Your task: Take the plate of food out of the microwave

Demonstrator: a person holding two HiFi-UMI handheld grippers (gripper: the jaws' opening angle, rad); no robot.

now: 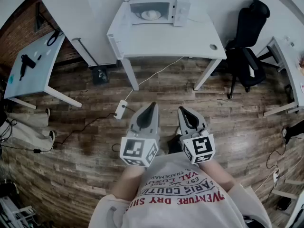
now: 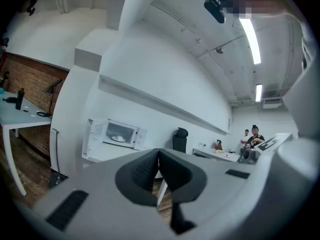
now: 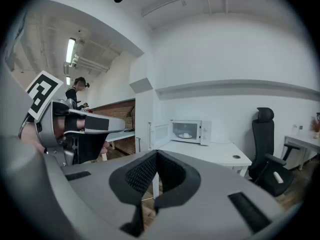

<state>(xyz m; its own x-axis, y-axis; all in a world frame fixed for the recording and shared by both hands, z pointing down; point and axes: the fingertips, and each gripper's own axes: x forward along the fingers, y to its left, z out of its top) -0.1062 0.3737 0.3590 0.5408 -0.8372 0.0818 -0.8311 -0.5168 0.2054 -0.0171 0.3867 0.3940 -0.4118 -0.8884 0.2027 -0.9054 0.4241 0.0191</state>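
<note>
Wooden floor [image 1: 85, 127] separates me from the white table [image 1: 166, 44], which has a black office chair [image 1: 247, 42] just beside its right end. At the table's far edge stands the microwave [image 1: 154, 12], its door [image 1: 122, 15] swung open to the left, with the plate of food [image 1: 151, 14] resting inside. My left gripper [image 1: 153, 104] and right gripper [image 1: 181, 109] hang side by side over the floor, well apart from the table, each with jaws closed tip to tip on nothing
</note>
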